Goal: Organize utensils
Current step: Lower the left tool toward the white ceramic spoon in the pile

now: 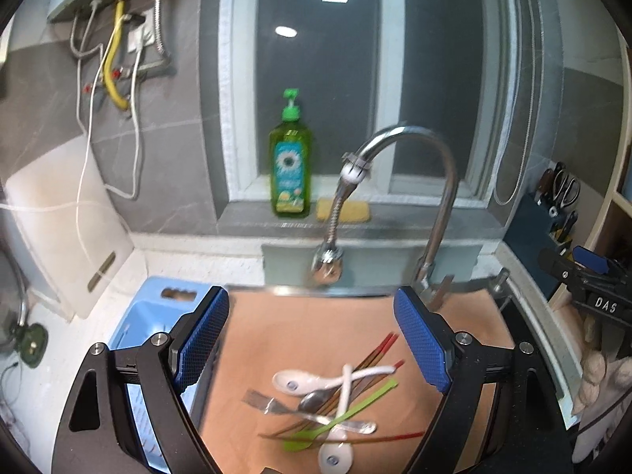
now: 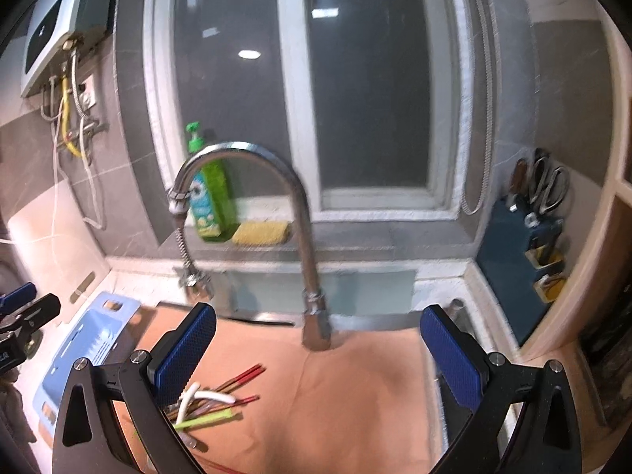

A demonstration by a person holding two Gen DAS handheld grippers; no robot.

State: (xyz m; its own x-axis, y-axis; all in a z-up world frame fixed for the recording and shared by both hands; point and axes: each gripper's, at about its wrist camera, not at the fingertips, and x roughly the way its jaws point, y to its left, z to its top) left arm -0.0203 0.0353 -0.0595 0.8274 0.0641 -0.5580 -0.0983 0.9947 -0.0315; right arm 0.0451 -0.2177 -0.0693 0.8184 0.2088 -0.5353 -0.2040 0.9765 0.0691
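The left claw (image 1: 312, 339) is held spread wide and empty above the tan flat wooden board (image 1: 276, 339), and the right claw (image 2: 318, 351) is likewise released with nothing gripped. On that board, nearer than the curved chrome tap (image 1: 410, 134), a tangled heap of white ceramic spoons, metal cutlery and red-tipped chopsticks (image 1: 335, 399) is piled, with a pale blue slotted plastic basket (image 1: 158, 308) just beside the board's left edge.

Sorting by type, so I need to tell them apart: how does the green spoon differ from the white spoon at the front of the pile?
The green spoon is thin, flat and bright green; the white spoon is thick, glossy, with a deep bowl. The green spoon lies diagonally; the white spoon runs nearly straight away from the camera. Both rest in the same pile, crossing.
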